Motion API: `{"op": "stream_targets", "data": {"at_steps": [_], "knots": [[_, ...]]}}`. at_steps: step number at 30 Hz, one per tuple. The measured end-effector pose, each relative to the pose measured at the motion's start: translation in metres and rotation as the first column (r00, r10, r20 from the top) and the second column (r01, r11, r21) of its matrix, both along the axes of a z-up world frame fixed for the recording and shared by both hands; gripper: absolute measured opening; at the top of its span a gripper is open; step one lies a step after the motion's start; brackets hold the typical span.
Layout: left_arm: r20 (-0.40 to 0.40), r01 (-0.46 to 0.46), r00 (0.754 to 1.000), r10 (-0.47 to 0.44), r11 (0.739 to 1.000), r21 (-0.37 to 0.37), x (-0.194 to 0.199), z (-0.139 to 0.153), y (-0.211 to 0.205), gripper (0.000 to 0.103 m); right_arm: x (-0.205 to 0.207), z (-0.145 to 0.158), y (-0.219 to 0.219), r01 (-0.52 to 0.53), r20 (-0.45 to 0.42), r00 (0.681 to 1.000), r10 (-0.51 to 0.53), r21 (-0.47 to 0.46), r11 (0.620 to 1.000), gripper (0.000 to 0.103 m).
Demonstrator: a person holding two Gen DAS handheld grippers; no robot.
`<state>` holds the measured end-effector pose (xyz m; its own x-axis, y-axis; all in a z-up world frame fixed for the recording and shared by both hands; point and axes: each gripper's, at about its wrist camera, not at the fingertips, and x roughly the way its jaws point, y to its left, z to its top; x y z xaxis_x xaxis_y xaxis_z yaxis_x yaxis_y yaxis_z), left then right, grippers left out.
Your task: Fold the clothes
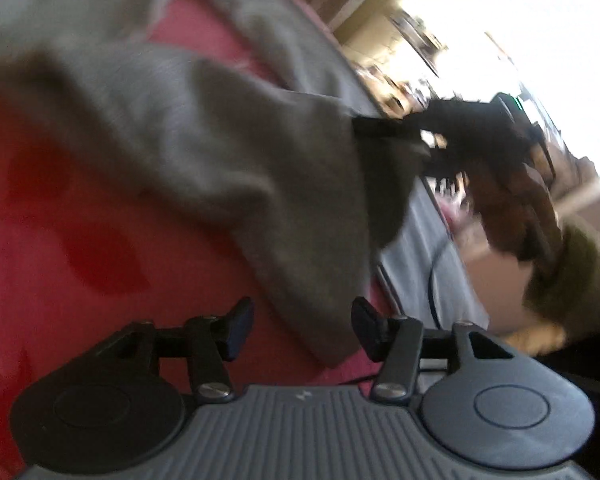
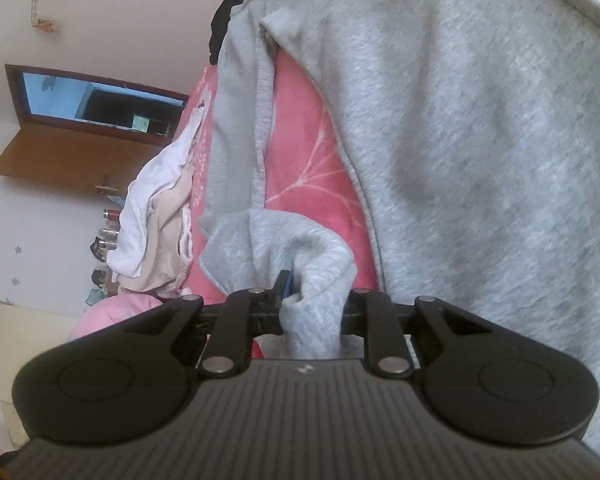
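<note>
A grey fleece sweatshirt [image 2: 460, 128] lies spread over a pink floral bedcover [image 2: 304, 152], filling the right half of the right wrist view. Its long sleeve [image 2: 240, 120] runs from the top centre down to the lower middle of that frame, where the cuff end bunches. The right gripper [image 2: 312, 300] is clenched on this bunched cuff, the cloth pinched between its pads. In the blurred left wrist view, the left gripper [image 1: 302, 328] stands released at the bottom centre, its jaws apart, a hanging grey fold reaching down between them without being pinched. A pile of white and beige clothes [image 2: 156, 216] sits at mid left.
</note>
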<state>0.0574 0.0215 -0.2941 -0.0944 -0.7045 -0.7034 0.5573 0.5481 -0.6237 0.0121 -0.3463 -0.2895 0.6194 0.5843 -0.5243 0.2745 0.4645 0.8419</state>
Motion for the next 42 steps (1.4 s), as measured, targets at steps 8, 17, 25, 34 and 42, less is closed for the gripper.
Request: {"op": "stream_targets", "data": {"at_steps": [8,17,25,34,42], "knots": [[-0.042,0.01,0.999,-0.011,1.0,-0.013,0.004,-0.022,-0.016,0.06,0.0,-0.001,0.002,0.007,-0.007,1.0,-0.007,-0.003,1.0,0.018],[-0.049,-0.01,0.999,0.008,0.999,-0.031,0.005,-0.01,-0.007,0.005,0.001,0.007,0.004,-0.05,0.028,0.998,0.05,-0.03,0.998,0.019],[0.014,-0.088,0.996,0.089,0.996,-0.022,0.015,0.072,0.104,0.004,0.007,0.031,0.062,-0.383,0.132,0.916,0.378,0.007,0.924,0.018],[0.121,-0.397,0.917,0.379,0.897,0.196,-0.028,0.116,0.216,0.004,0.026,0.0,0.191,-0.587,0.097,0.808,0.582,0.221,0.778,0.018],[0.136,-0.435,0.899,0.417,0.808,0.398,-0.058,0.089,0.255,0.004,0.003,0.0,0.309,-0.773,0.021,0.625,0.781,0.162,0.614,0.017]]}}
